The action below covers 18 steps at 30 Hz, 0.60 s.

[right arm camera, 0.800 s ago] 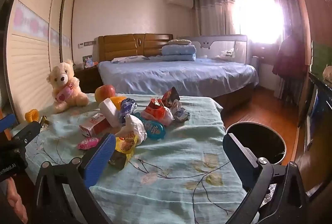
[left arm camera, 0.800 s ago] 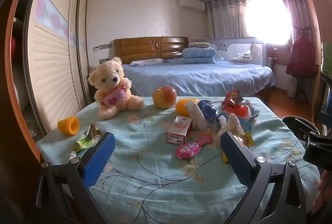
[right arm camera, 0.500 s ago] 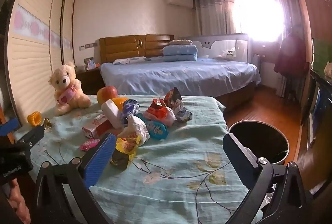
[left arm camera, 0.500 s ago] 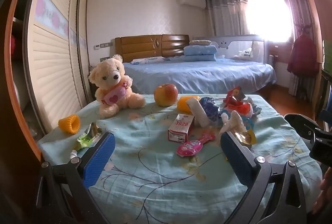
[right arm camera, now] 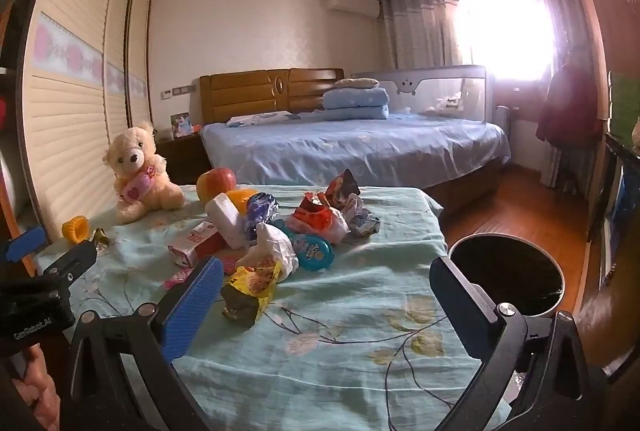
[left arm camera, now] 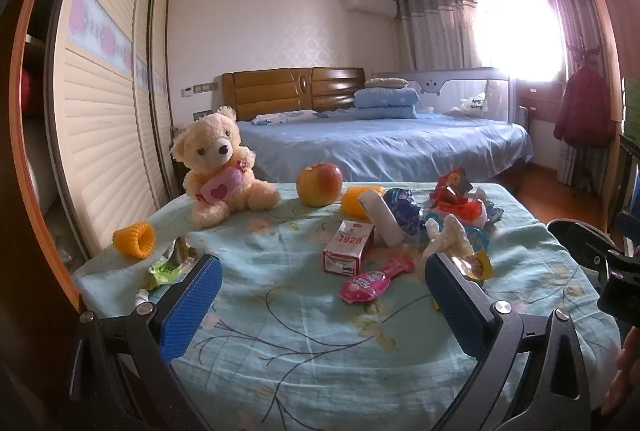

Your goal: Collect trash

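A: Why are both grippers hovering wide open, gripping nothing?

B: The left gripper (left arm camera: pixel 320 295) and right gripper (right arm camera: pixel 326 291) are facing wrappers (right arm camera: pixel 256 283) piled mid-table; the bin (right arm camera: pixel 506 273) is waiting right.

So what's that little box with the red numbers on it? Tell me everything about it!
The small carton is a white cardboard box with a red side and red numbers printed on top, like a little drink box. It lies tipped on its side on the flowery cloth, its far end leaning against a white roll behind it. A pink wrapper lies just in front. Neither gripper touches it.
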Motion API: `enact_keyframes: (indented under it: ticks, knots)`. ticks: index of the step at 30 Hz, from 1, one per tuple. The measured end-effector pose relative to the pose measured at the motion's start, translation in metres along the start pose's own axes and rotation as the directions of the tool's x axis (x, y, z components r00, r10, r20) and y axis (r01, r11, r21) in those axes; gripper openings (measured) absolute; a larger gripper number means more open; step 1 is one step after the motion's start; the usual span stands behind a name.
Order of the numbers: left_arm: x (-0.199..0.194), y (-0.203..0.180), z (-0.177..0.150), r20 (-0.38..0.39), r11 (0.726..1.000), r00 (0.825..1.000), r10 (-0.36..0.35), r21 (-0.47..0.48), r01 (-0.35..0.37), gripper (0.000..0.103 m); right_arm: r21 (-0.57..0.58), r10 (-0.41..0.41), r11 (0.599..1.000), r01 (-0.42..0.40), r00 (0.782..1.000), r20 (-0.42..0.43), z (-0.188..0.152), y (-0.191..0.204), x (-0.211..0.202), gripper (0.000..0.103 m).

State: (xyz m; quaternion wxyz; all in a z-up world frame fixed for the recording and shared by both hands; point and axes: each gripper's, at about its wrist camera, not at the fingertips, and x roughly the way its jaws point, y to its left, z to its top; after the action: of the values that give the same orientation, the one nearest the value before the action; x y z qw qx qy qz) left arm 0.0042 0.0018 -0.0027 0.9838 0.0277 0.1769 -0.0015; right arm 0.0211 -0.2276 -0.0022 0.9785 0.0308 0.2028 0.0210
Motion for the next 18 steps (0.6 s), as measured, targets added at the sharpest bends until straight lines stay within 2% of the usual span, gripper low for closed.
enact_keyframes:
  ticks: [18]
  knots:
    - [0.0007, -0.0004, -0.0012, -0.005, 1.000, 1.000, 0.002, -0.001, -0.002, 0.102, 0.002, 0.029, 1.000, -0.029, 0.999, -0.017, -0.0022, 0.0022, 0.0021, 0.103]
